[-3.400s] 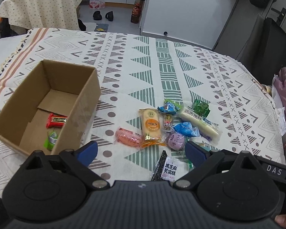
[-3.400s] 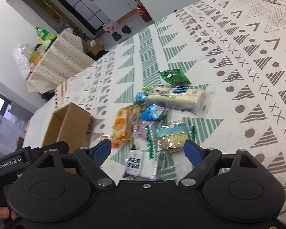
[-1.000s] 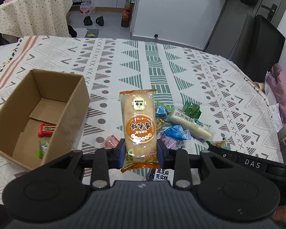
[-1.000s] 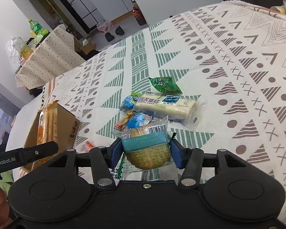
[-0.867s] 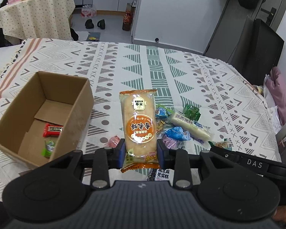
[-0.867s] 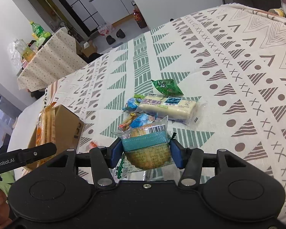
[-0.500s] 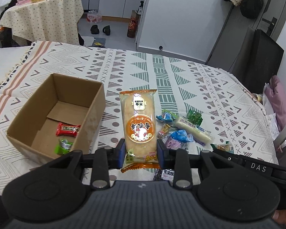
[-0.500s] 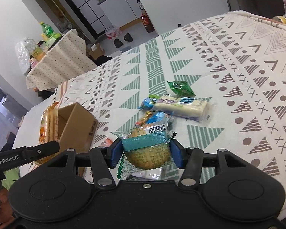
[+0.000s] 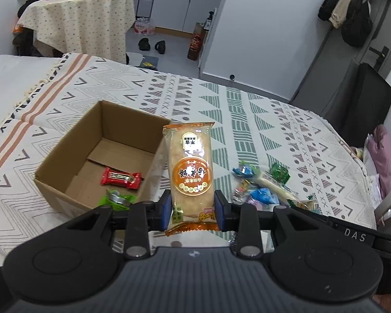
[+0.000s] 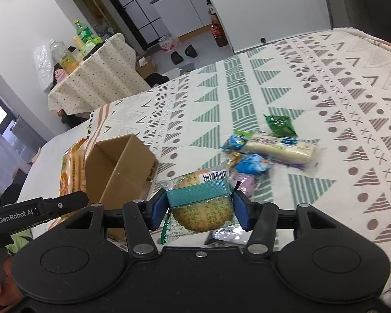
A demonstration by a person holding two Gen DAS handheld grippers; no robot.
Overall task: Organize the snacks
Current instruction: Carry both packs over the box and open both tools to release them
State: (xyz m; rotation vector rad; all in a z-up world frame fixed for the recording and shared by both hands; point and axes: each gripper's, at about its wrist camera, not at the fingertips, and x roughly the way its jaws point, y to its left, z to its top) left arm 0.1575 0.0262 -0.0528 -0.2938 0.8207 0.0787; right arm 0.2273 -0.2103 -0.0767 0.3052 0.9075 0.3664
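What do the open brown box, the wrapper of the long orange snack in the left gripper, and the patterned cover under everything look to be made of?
Open brown box: plain matte cardboard, with folded bottom flaps and raw edges.
Long orange snack wrapper, clamped in the left gripper: glossy thin plastic film, with glare and crimped ends.
Patterned cover: probably woven cloth, matte, with a tasselled fringe along the left edge.

- Orange rice-cracker packet (image 9: pixel 191 172): lower end clamped between the left gripper (image 9: pixel 193 207) pads; bottom seal partly behind the gripper body.
- Cardboard box (image 10: pixel 122 167): near end hidden behind the right gripper (image 10: pixel 199 212) body; interior not visible in the right wrist view.
- Green candy (image 9: pixel 117 198) in the box: near edge cut off by the left gripper.
- Black sachet (image 10: pixel 225 236): mostly hidden under the teal biscuit packet (image 10: pixel 200 203); print unreadable.
- Loose snack pile (image 9: pixel 258 185): small wrappers overlap, labels illegible.
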